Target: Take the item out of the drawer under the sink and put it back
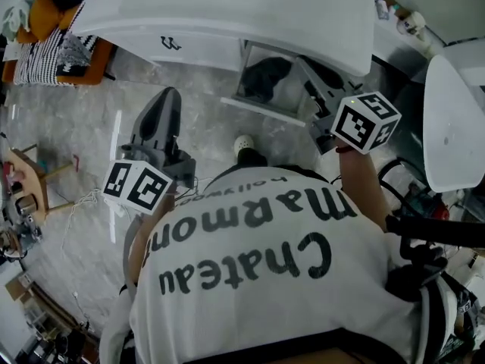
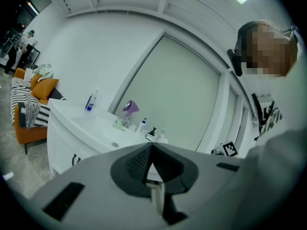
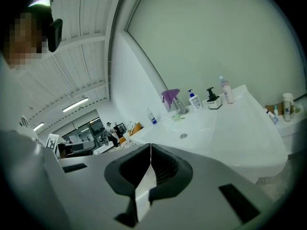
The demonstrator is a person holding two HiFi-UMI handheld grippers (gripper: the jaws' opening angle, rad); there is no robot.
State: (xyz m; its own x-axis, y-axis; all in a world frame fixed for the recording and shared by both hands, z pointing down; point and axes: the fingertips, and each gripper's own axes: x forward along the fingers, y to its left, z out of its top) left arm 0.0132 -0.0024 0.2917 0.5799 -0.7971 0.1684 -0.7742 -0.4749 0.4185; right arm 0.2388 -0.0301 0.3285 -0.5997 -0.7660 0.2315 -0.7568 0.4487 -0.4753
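The right claw was pinched shut with nothing in it, and the left claw was closed on empty air too, so neither carried anything. Just under the sink the drawer stood pulled open. A dark item lay inside it, and no claw gripped it.

Opening the drawer therefore looked done. With the item lying in the drawer and both claws empty, I could not tell whether it was waiting to be lifted out or had already been put back. If the first, the whole lift-and-return was left. If the second, little remained beyond the open drawer itself.

Both claws pointed toward the sink, close to level with a slight downward tilt. The right one was held up in front of the sink at the drawer's right end, its marker cube just above the person's forearm. The left one hung farther from the sink, over the floor before the sink's left half, well apart from the drawer. Both gripper views looked across the white surface round the sink, where several bottles stood at the back.
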